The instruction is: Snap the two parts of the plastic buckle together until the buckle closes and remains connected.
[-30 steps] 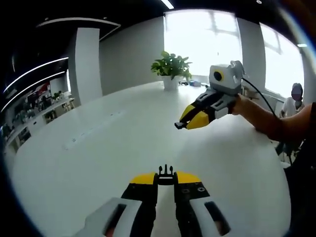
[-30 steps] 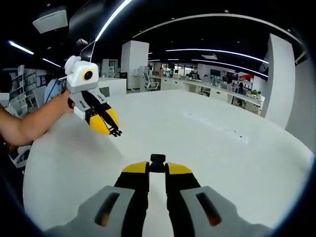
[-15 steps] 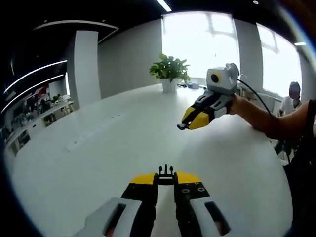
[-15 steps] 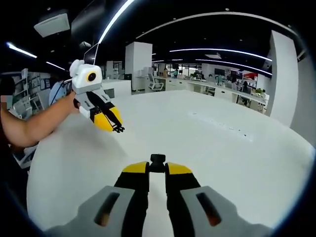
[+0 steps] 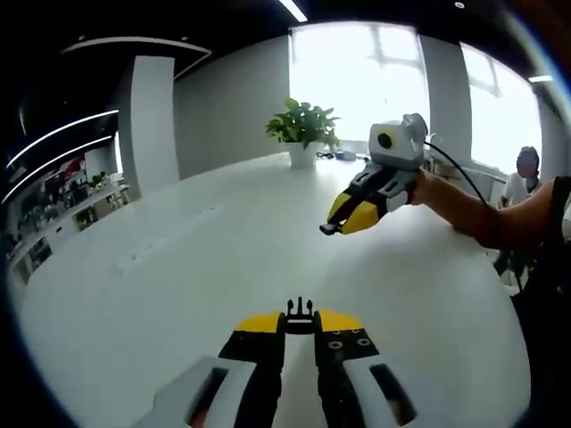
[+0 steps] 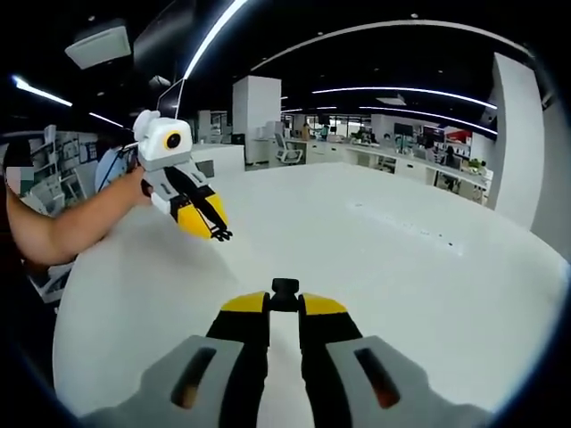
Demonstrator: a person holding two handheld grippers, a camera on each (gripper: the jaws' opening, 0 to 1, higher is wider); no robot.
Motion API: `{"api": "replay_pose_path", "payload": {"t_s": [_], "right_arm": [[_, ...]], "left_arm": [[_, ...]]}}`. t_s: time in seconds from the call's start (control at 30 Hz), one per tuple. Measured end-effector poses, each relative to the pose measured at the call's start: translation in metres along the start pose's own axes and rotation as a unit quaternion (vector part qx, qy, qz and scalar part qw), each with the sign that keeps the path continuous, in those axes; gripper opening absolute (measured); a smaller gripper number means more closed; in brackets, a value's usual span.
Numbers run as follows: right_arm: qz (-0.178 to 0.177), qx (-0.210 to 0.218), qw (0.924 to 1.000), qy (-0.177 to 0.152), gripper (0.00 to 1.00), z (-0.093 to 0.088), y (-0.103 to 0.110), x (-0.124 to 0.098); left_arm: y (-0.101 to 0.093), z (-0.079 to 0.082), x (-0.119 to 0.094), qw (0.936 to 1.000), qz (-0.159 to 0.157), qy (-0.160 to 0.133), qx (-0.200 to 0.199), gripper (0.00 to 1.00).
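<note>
Your left tongs (image 5: 300,321) pinch one black pronged plastic buckle half (image 5: 300,309) at their tips. Your right tongs (image 6: 285,299) clamp the second, a black socket buckle half (image 6: 285,286). Both hover apart above one white surface (image 5: 178,267).

Both grippers are up in the air, well apart. The left gripper (image 5: 300,314) and right gripper (image 6: 285,292) are each pinched tight.

Most of each buckle part (image 5: 300,314) sits hidden between closed jaws, with a small black tip showing. The other part (image 6: 285,288) is similarly covered. The person's forearm (image 5: 500,218) is cut off by the picture's edge.
</note>
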State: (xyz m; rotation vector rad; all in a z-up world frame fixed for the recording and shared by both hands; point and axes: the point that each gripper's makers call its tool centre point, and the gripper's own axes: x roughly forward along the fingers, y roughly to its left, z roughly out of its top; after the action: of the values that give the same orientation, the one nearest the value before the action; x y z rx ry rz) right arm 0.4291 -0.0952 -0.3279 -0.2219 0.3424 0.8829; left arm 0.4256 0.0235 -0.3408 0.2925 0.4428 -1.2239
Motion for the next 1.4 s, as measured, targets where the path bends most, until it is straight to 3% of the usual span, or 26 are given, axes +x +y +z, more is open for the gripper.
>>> {"api": "replay_pose_path", "payload": {"t_s": [0.27, 0.47, 0.67, 0.83, 1.4], "right_arm": [[0.009, -0.003, 0.9999, 0.002, 0.11, 0.000, 0.005, 0.000], [0.014, -0.008, 0.9999, 0.005, 0.11, -0.001, 0.007, 0.001], [0.028, -0.011, 0.9995, 0.001, 0.11, 0.000, 0.014, 0.001], [0.036, -0.014, 0.9992, 0.003, 0.11, -0.002, 0.016, 0.002], [0.072, -0.033, 0.9968, 0.013, 0.11, -0.006, 0.030, 0.005]], "left_arm": [[0.001, -0.003, 0.005, 0.9997, 0.009, 0.006, 0.023, 0.10], [0.000, 0.006, 0.005, 0.9991, 0.002, -0.013, 0.041, 0.10], [-0.002, 0.009, 0.002, 0.9993, -0.014, -0.025, 0.026, 0.10], [-0.007, 0.004, 0.004, 0.9995, -0.025, -0.017, 0.014, 0.10], [-0.018, 0.001, 0.007, 0.9977, -0.059, -0.014, 0.030, 0.10]]}}
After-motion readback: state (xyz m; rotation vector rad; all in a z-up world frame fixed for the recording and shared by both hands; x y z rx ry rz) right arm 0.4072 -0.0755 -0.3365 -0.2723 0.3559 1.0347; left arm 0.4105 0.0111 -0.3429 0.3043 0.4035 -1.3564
